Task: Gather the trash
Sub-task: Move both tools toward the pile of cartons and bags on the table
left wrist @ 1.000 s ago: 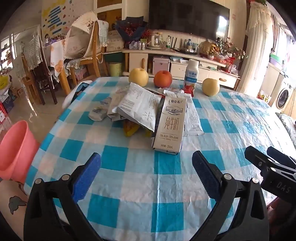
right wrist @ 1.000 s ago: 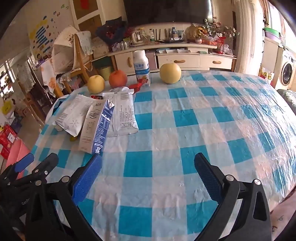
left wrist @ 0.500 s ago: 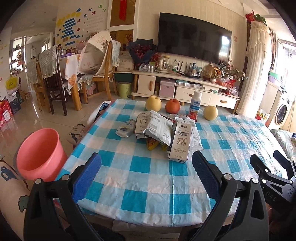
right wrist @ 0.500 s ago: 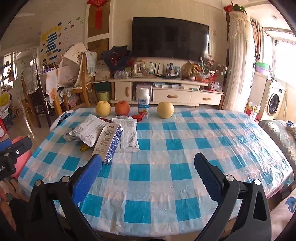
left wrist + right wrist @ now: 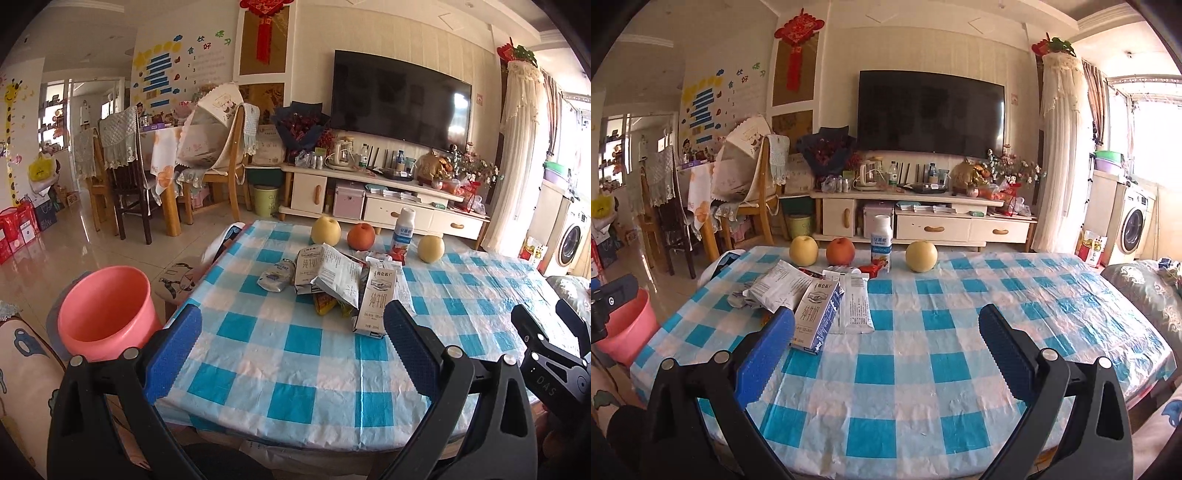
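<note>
Both tongs gape, ribbed blue pads (image 5: 173, 347) empty.

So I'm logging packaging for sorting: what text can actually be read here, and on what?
"纯牛奶" on the front milk carton.
"DAS" on the right hand-held gripper, seen from the left wrist.
"食 好" among the wall decorations.
Print on the white bottle, the grey wrappers and the cabinet items: too small to read.

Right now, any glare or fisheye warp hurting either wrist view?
Right wrist view: the window at the right edge is blown out to white, and the curtain bows with fisheye warp. Left wrist view: a bright reflection sits on the TV, and the floor is shiny. In both, the milk carton print stays sharp and the corners go black.
</note>
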The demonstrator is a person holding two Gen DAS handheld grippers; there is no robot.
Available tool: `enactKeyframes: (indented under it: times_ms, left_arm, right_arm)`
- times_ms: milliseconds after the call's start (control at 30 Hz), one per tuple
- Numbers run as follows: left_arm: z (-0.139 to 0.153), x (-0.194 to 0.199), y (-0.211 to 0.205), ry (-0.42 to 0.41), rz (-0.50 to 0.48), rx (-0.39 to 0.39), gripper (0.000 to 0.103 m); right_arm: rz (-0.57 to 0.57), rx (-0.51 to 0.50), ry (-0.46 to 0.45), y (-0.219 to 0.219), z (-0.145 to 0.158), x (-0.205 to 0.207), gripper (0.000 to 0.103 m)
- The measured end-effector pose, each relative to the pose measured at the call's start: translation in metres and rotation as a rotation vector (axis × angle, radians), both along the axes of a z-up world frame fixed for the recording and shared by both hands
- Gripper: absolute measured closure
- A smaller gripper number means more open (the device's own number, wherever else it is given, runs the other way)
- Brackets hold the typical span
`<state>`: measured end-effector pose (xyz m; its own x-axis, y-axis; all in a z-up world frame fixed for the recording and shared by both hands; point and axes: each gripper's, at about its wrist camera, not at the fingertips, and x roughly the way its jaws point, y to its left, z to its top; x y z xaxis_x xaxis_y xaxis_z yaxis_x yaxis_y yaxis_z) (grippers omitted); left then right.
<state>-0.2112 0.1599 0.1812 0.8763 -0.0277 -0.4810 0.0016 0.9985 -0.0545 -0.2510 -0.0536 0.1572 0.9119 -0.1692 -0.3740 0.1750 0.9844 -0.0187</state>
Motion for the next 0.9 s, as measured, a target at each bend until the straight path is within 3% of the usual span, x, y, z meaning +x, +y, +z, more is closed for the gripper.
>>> enactKeyframes:
  times_ms: [567,900]
  left_arm:
    - [0.025,-0.012,0.000,-0.110,0.027,-0.006,0.004]
    - [0.021,-0.008,-0.007,-0.115,0.017,0.005,0.004]
  right_arm:
    - [-0.014,-0.009,-0.088,-0.009,0.009,-0.009,0.004]
    - [-0.033,0.002,-0.115,-0.016,0.011,-0.010,0.004]
